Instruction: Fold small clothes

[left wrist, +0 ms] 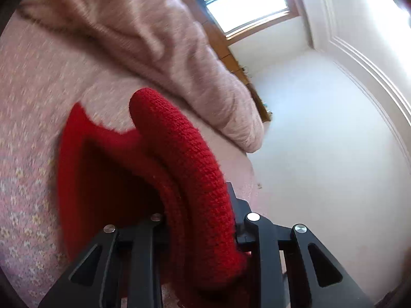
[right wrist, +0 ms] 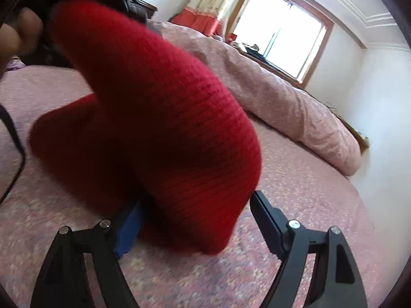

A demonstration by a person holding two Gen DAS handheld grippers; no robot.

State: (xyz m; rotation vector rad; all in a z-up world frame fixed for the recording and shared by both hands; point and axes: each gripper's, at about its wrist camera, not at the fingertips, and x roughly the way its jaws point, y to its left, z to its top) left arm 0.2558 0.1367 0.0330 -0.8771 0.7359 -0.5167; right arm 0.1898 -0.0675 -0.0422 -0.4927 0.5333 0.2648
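A red knitted garment (left wrist: 179,159) hangs over the pink patterned bed sheet (left wrist: 30,128). My left gripper (left wrist: 203,220) is shut on a thick fold of it, lifted above the bed. In the right wrist view the same red garment (right wrist: 159,118) bulges up between the fingers of my right gripper (right wrist: 195,218). Its jaws stand wide apart, with the knit lying between them and against the left blue pad (right wrist: 128,231). The other gripper and a hand (right wrist: 15,33) hold the garment's far end at the upper left.
A rumpled pink duvet (right wrist: 295,107) lies along the far side of the bed. A window (right wrist: 277,30) with a curtain (right wrist: 215,0) and white walls are behind. A black cable (right wrist: 15,141) lies on the sheet at left.
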